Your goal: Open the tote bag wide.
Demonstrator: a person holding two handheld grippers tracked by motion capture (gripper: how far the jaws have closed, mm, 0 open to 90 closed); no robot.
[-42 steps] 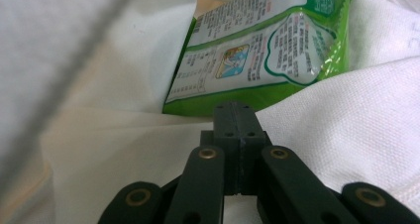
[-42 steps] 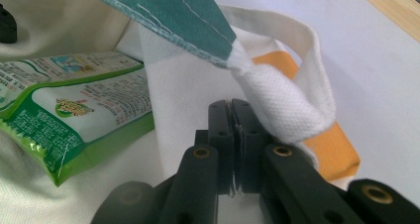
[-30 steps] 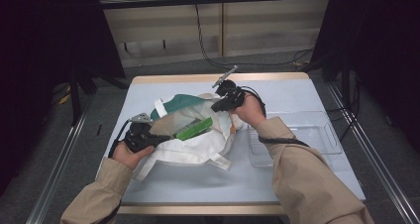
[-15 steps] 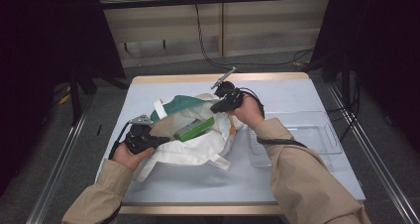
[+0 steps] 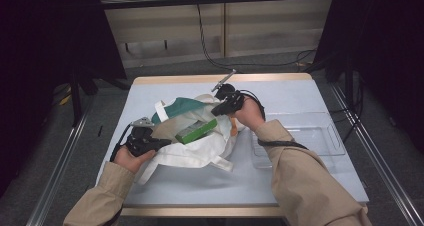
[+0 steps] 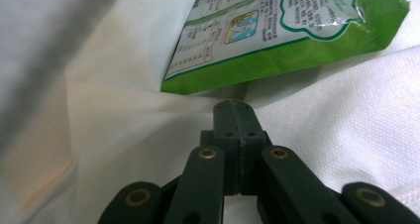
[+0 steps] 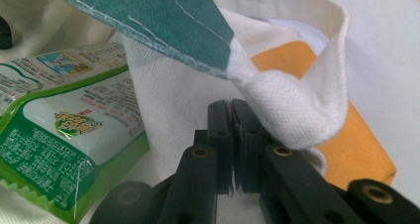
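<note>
The person wears tan, long sleeves (image 5: 305,171) that bunch in soft folds. The left gripper (image 5: 159,144) is black with a small grey plate on top and a dark cable trailing from it. The right gripper (image 5: 216,110) is black too, with a thin grey rod above. Up close, each has 2 dark, matt jaws on linked arms with brass-ringed pivot screws.

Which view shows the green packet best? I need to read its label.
The left gripper view: the green packet is close, sharp, with its printed table and picture legible. The right gripper view shows its logo end. The high view shows it small, in the bag's mouth.
</note>
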